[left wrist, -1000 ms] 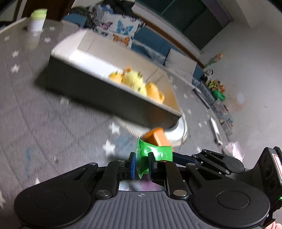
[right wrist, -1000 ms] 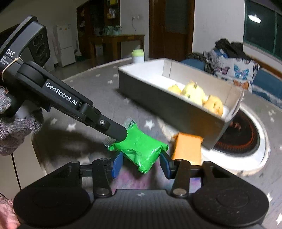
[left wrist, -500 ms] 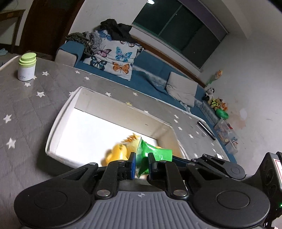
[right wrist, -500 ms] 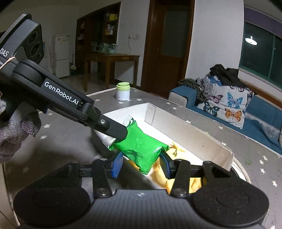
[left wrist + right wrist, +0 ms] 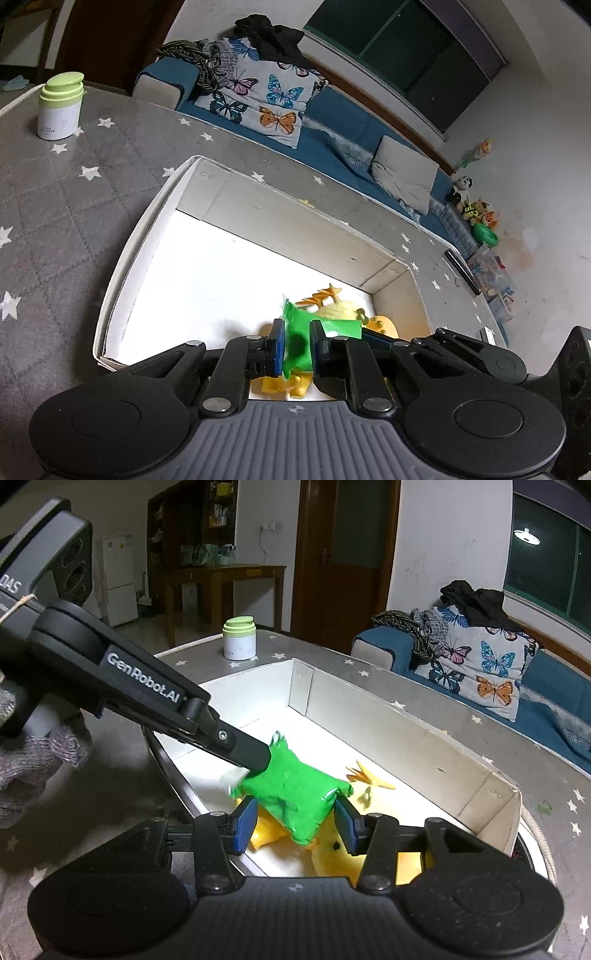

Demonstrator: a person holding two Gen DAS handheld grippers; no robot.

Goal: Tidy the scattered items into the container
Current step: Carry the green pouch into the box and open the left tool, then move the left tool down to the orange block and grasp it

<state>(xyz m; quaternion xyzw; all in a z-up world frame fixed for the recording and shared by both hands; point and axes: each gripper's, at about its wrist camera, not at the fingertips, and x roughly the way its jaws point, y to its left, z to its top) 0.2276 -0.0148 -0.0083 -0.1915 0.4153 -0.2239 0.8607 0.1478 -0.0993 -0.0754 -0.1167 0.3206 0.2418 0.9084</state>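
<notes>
In the right wrist view, the left claw (image 5: 258, 764) bears "GenRobot.AI" in white along its arm and "DAS" on its housing.

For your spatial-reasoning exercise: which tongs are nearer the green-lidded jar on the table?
Left. Both tongs grip the green packet over the box; the left tongs hold the end nearer the jar.

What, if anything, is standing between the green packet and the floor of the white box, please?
Yellow plush toys lie directly under the green packet, held by both claws above the white box. Bare floor lies open further left.
</notes>
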